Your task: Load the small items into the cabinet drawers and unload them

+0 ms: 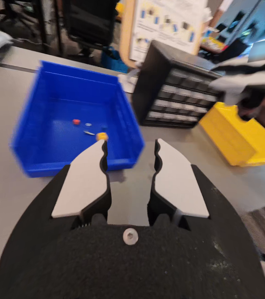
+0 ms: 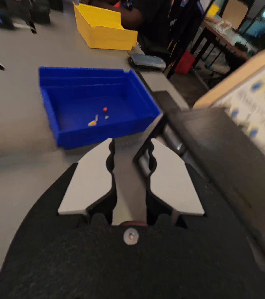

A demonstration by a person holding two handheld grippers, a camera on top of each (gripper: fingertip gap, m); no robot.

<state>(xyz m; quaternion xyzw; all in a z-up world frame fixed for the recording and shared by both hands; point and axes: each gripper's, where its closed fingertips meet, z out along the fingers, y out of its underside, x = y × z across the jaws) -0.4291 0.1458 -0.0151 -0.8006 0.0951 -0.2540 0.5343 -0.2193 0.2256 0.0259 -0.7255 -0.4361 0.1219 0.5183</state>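
Right gripper (image 2: pixel 131 142) jaws apart, nothing btwn them. Blue bin (image 2: pixel 73 137) just ahead-left w/ small items (image 2: pixel 96 119) inside; black cabinet (image 2: pixel 217 145) right; yellow bin (image 2: pixel 106 35) far ahead on bench (image 2: pixel 15 113).

Background's pretty cluttered: black office chair (image 1: pixel 89 24) up at 11 o'clock, a wood-edged poster board (image 1: pixel 164 27) at 1 o'clock, and a folded dark pouch (image 2: pixel 146 60) on the table (image 2: pixel 15 113) edge.
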